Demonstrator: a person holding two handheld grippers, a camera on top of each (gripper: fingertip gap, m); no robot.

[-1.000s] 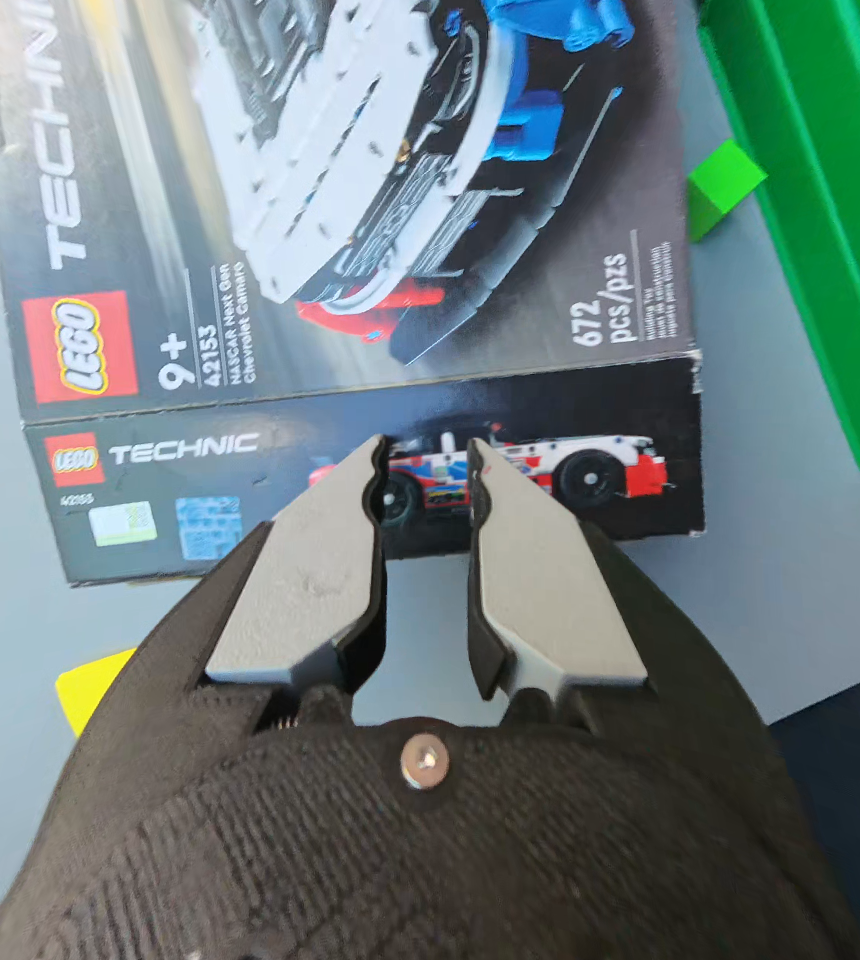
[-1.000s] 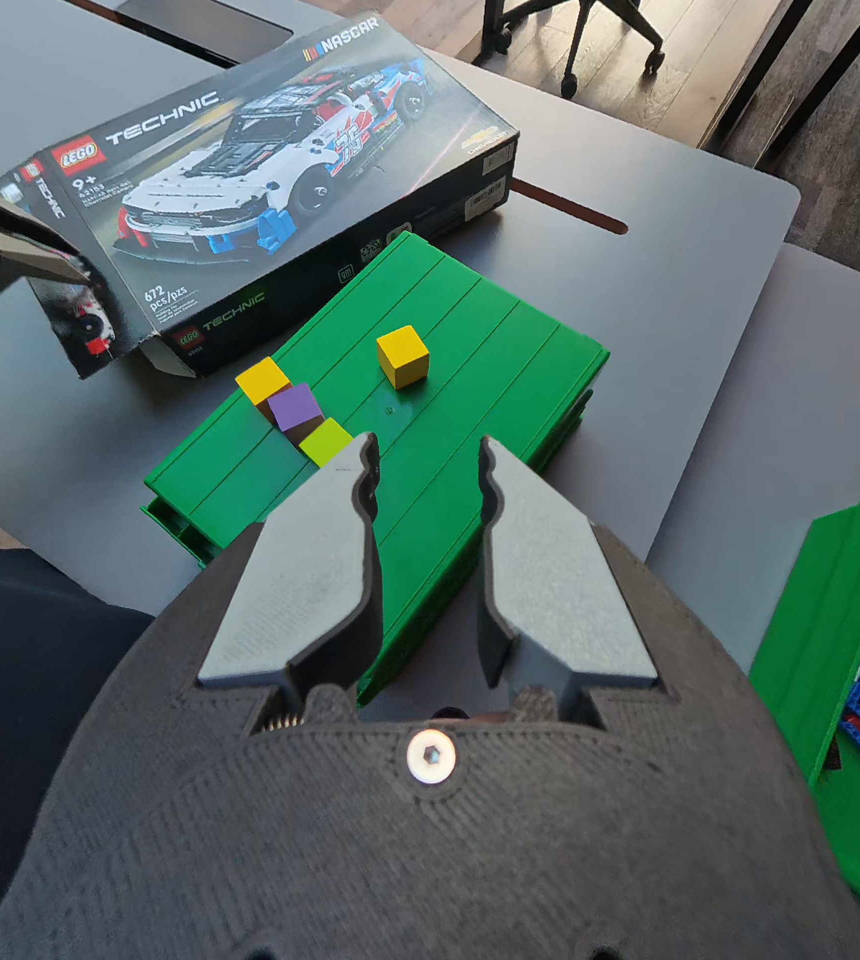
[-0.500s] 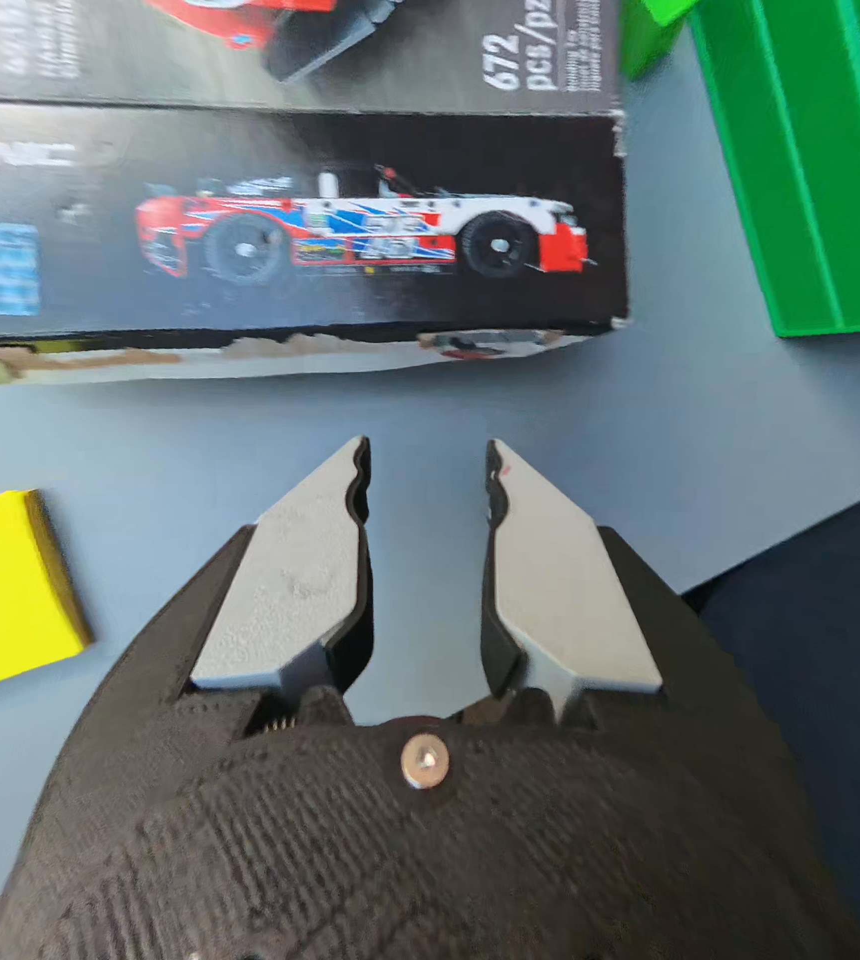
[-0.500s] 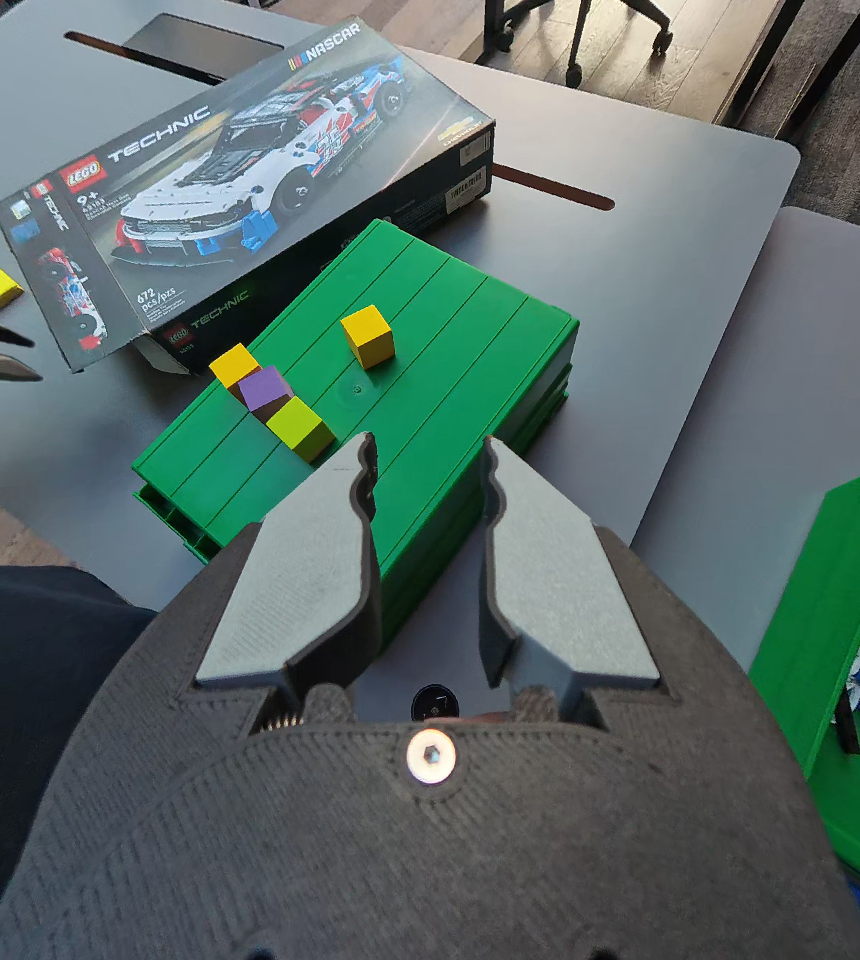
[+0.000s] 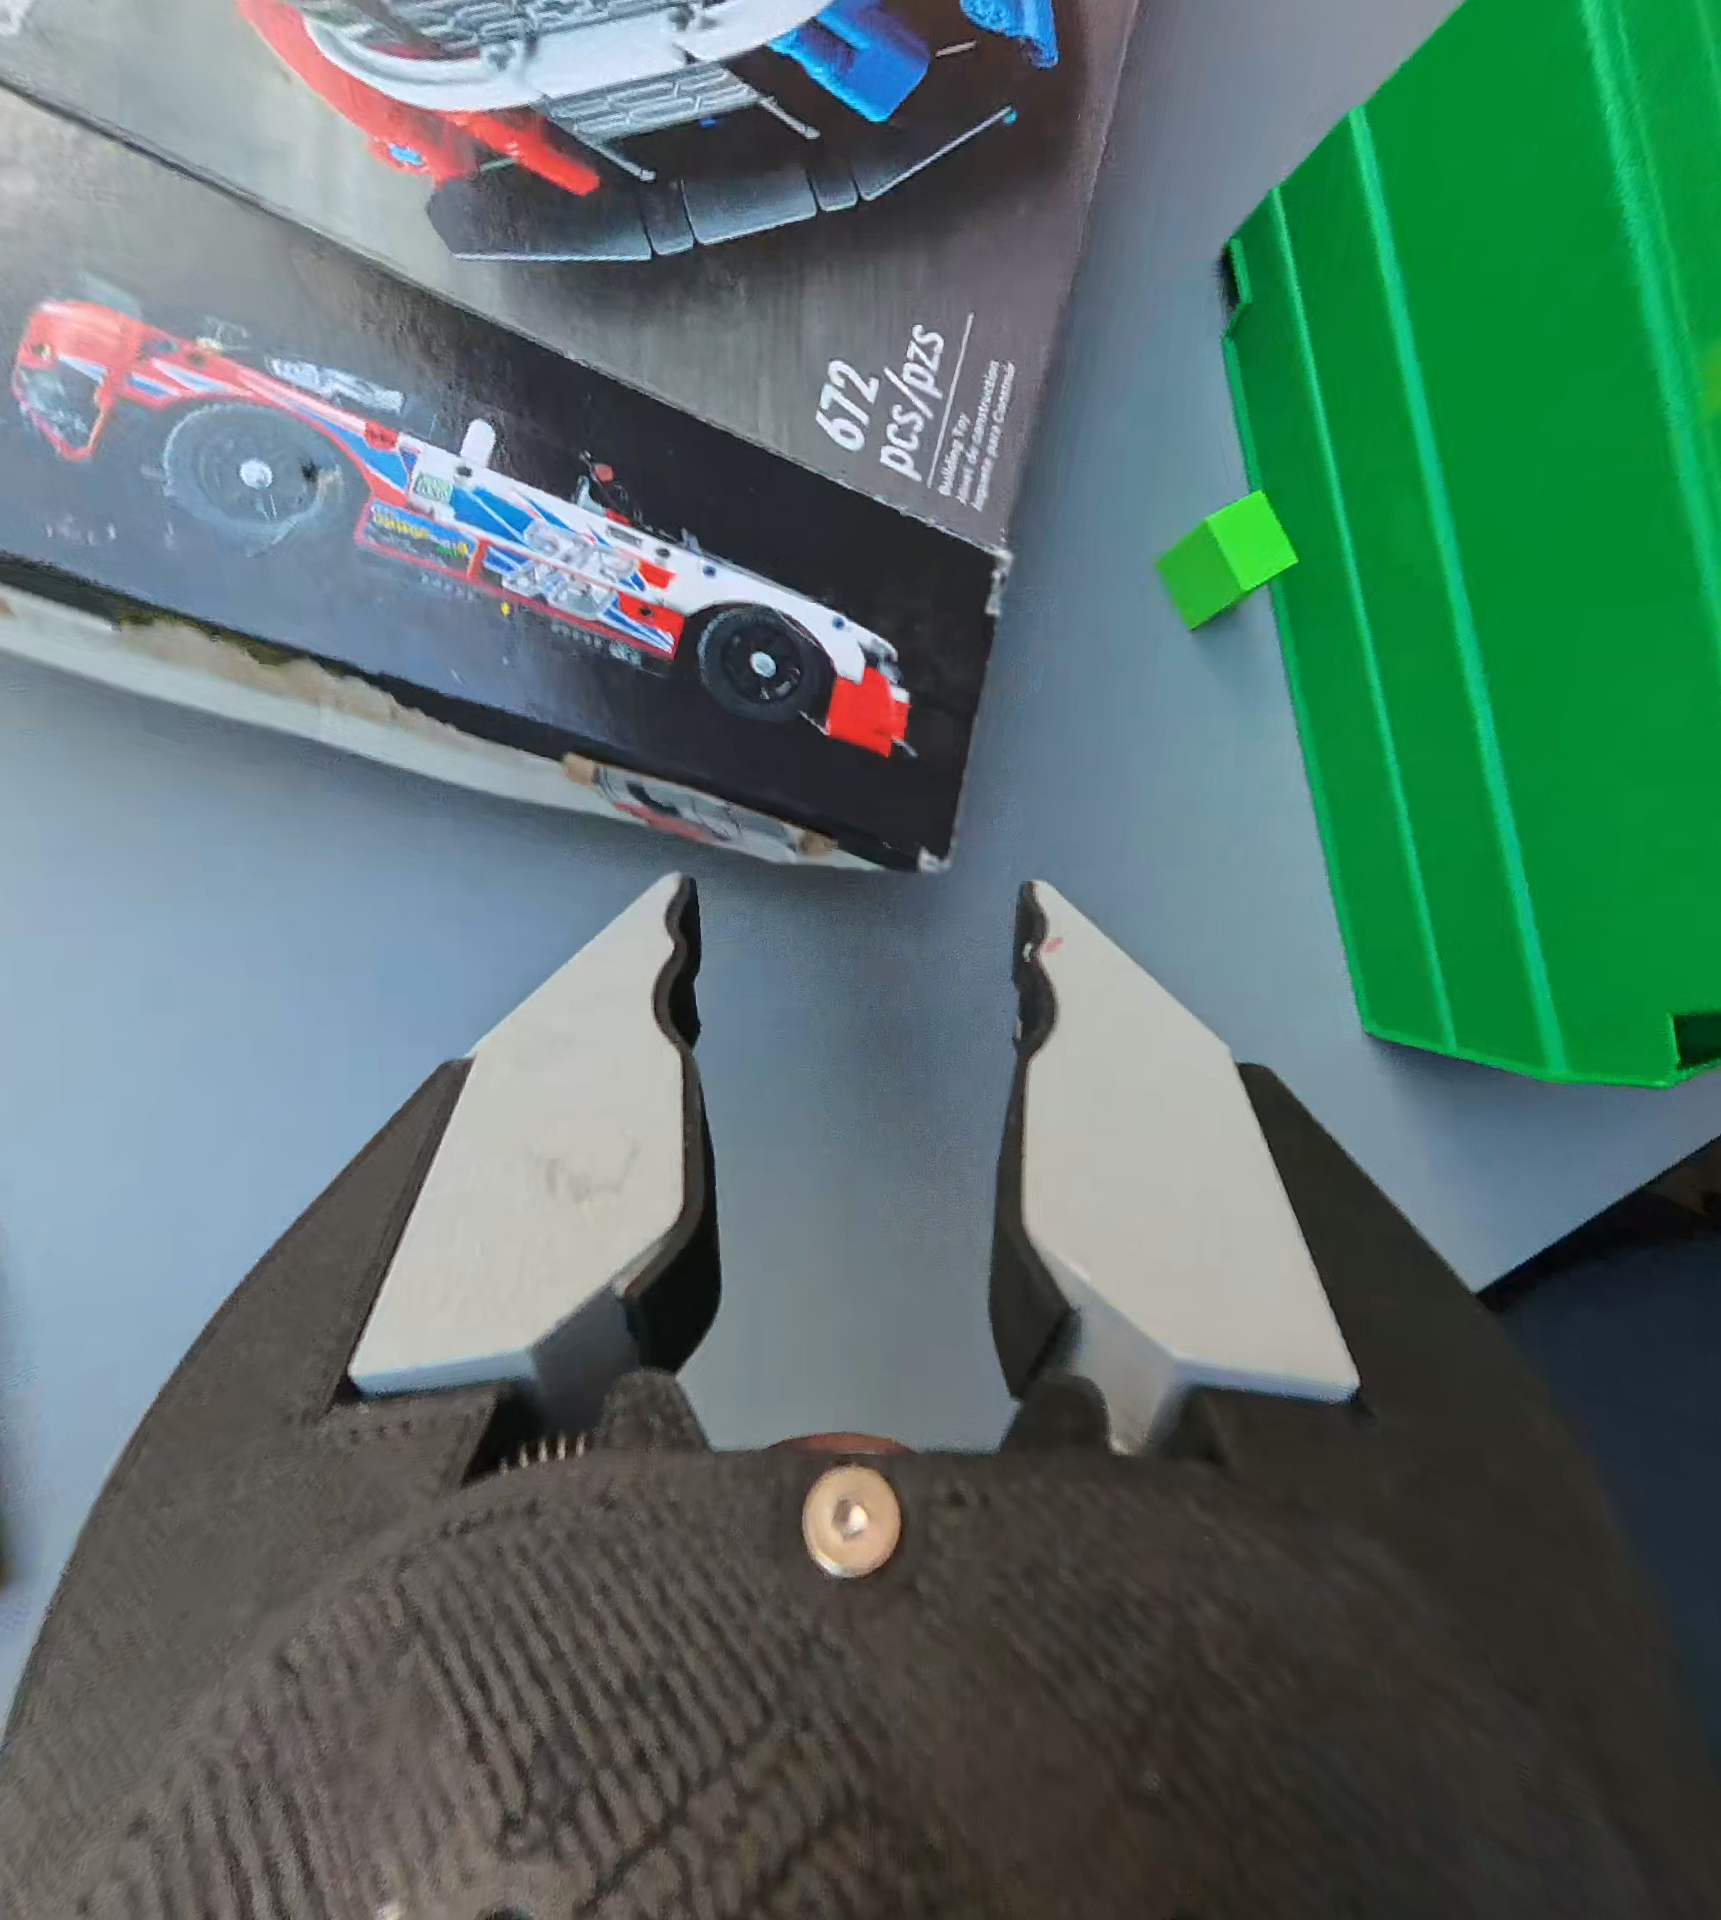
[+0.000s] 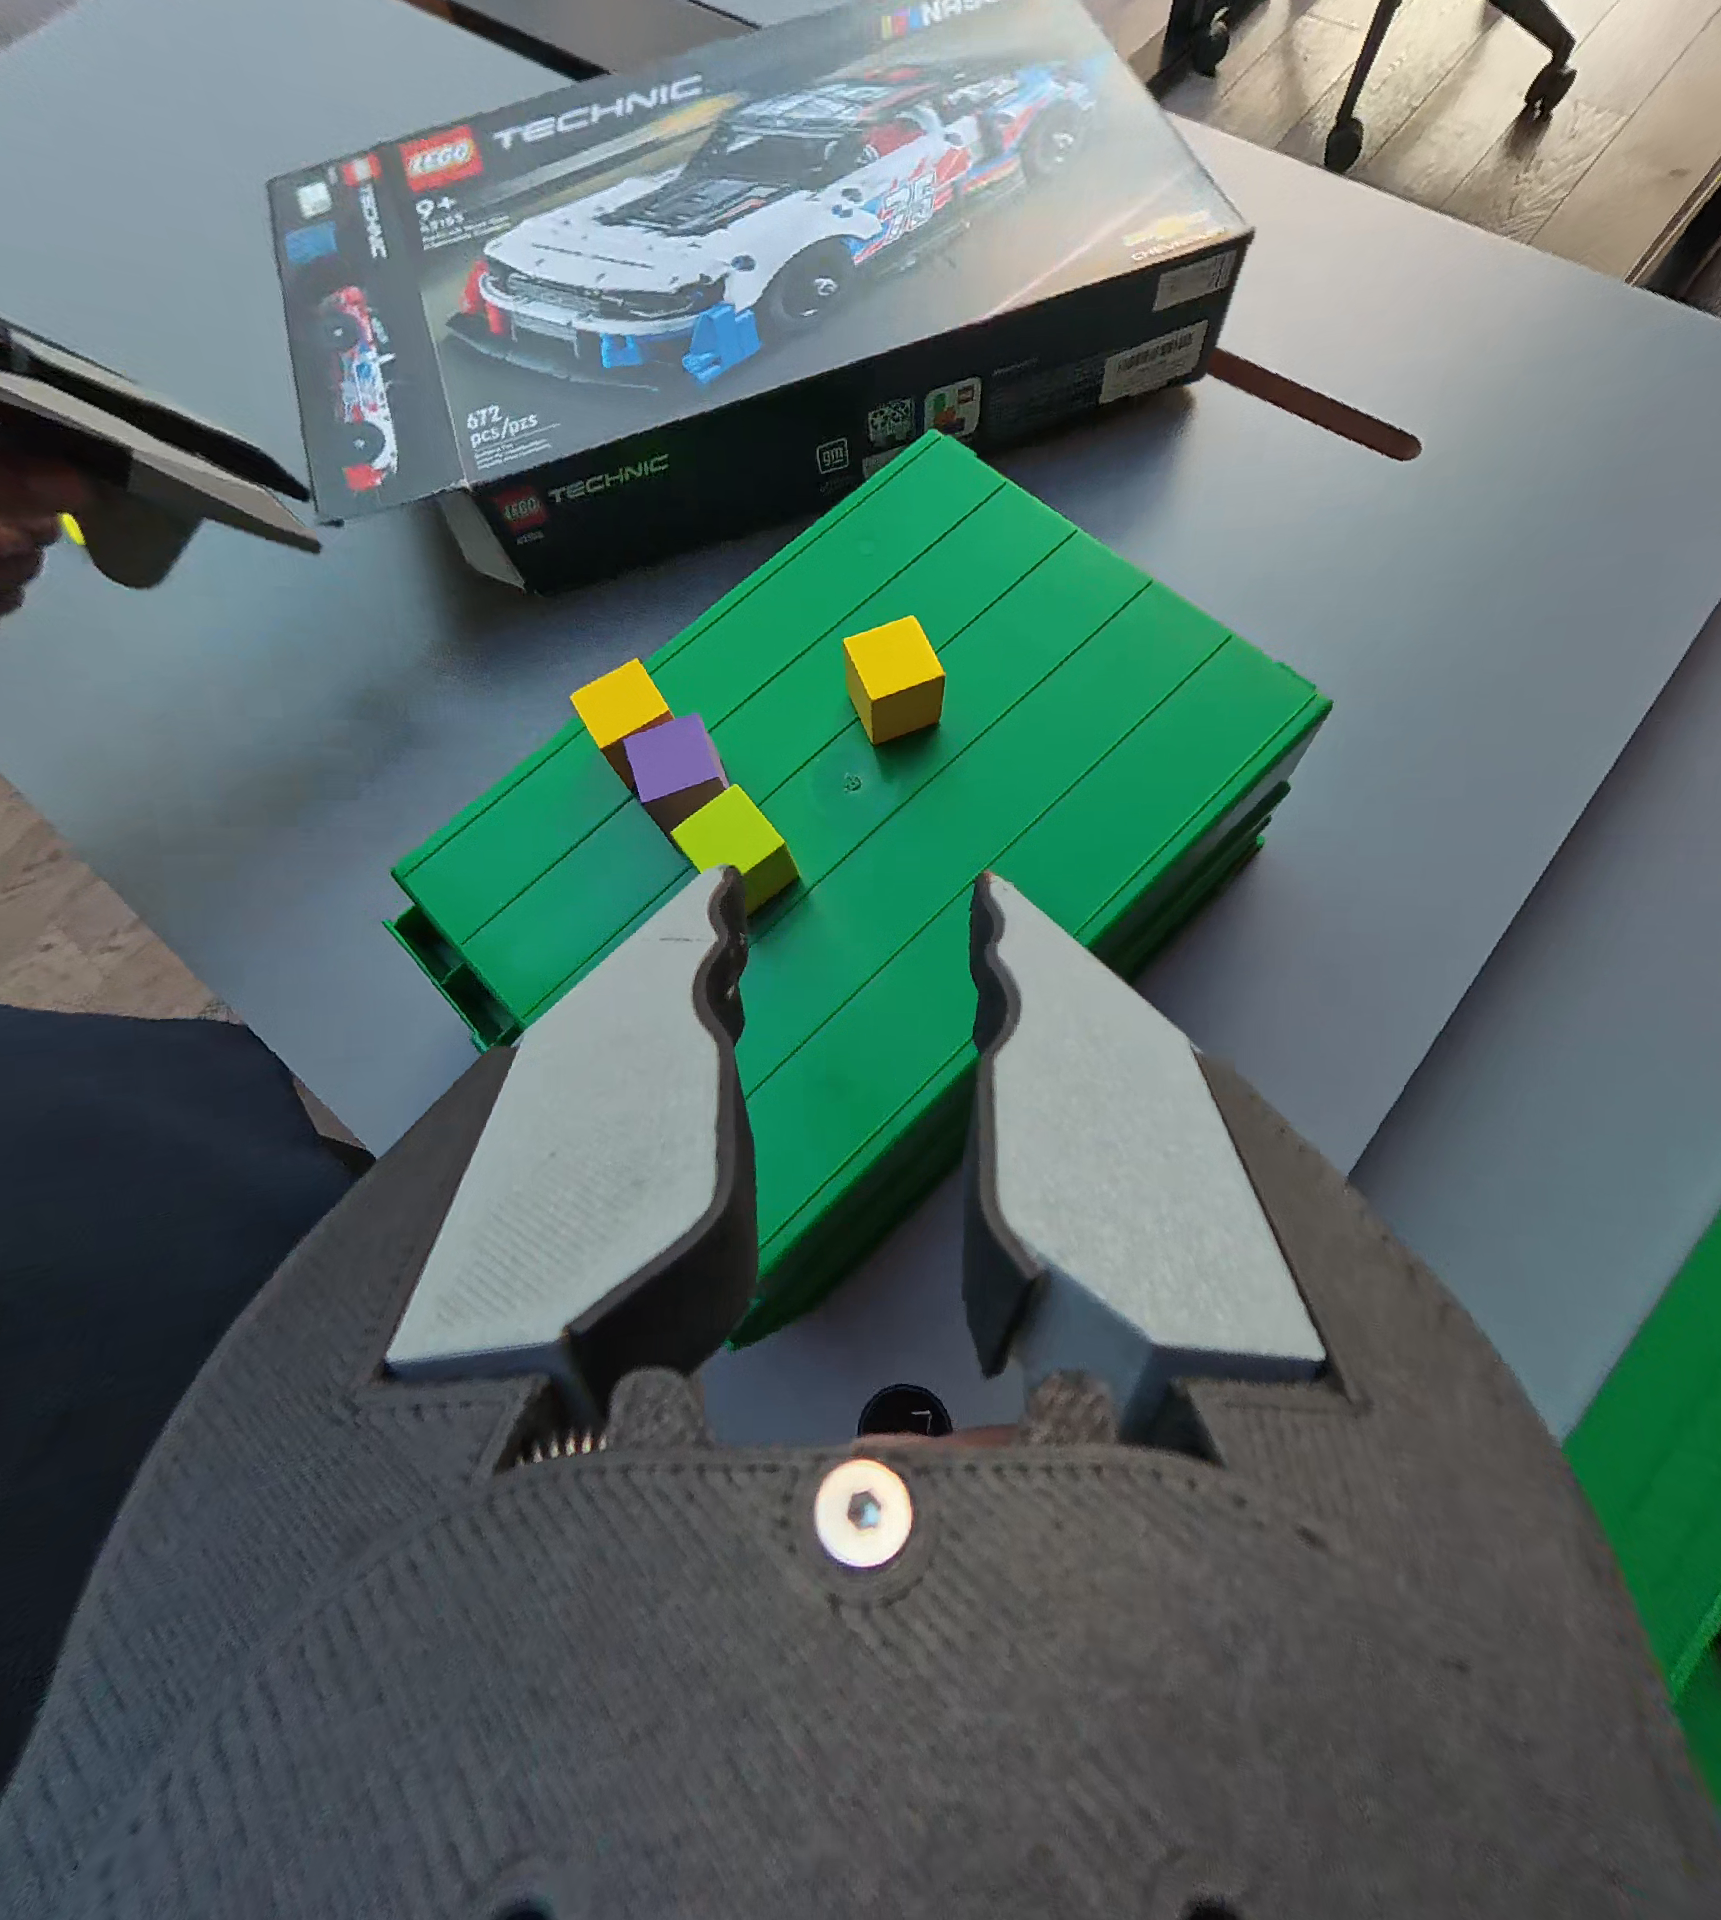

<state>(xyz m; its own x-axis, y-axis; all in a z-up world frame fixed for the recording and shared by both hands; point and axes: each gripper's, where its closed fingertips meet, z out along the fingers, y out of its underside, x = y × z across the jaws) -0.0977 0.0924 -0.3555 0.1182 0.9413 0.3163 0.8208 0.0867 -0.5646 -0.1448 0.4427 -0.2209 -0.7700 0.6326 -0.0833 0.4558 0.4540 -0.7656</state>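
Left gripper (image 5: 856, 904) has spread wider, empty, near toy box (image 5: 544, 582); right gripper (image 6: 851, 894) spread, empty, over green bin (image 6: 991, 727) w/ cubes.

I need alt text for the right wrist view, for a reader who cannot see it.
The right tool is open and holds nothing, above a green case on a grey table. On the case stand a lime cube, a purple cube and two yellow cubes. Behind lies a toy car box; the left tool shows at left.
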